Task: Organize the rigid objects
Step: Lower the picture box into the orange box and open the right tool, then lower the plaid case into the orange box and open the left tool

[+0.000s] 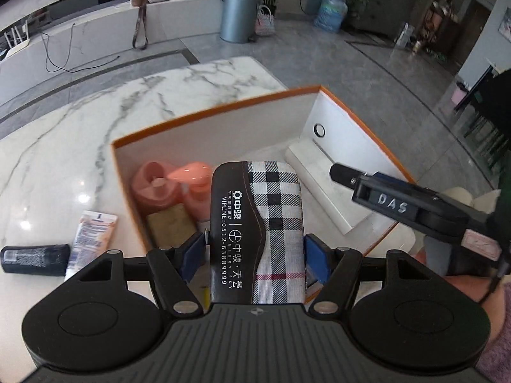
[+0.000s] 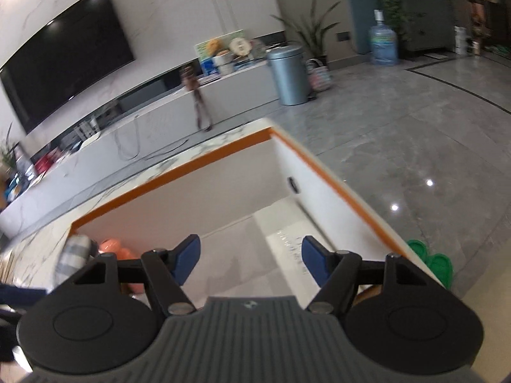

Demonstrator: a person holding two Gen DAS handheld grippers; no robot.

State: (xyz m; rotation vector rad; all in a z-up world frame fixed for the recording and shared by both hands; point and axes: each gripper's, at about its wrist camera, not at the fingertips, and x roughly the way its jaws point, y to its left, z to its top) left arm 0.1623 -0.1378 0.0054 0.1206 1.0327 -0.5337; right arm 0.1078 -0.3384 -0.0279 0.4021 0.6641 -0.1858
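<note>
My left gripper point(image 1: 255, 249) is shut on a case point(image 1: 255, 223) that is black on one side and plaid on the other, with white print; its blue pads press both sides. The case hangs over the near left part of an open white box with an orange rim point(image 1: 204, 111). Inside the box lie pink bottles point(image 1: 156, 188), an olive block point(image 1: 171, 225) and a flat white pack point(image 1: 322, 188). My right gripper point(image 2: 250, 249) is open with nothing between its pads, above the box's white floor point(image 2: 242, 223). One of its black fingers point(image 1: 340, 172) reaches in from the right.
The box sits on a white marble table point(image 1: 95, 121). Left of the box lie a pale tube point(image 1: 91, 236) and a black tube point(image 1: 35, 260). Beyond the table are grey floor tiles, a metal bin point(image 1: 238, 16) and a low TV bench point(image 2: 159, 108). A sleeve point(image 1: 498, 335) shows at the right.
</note>
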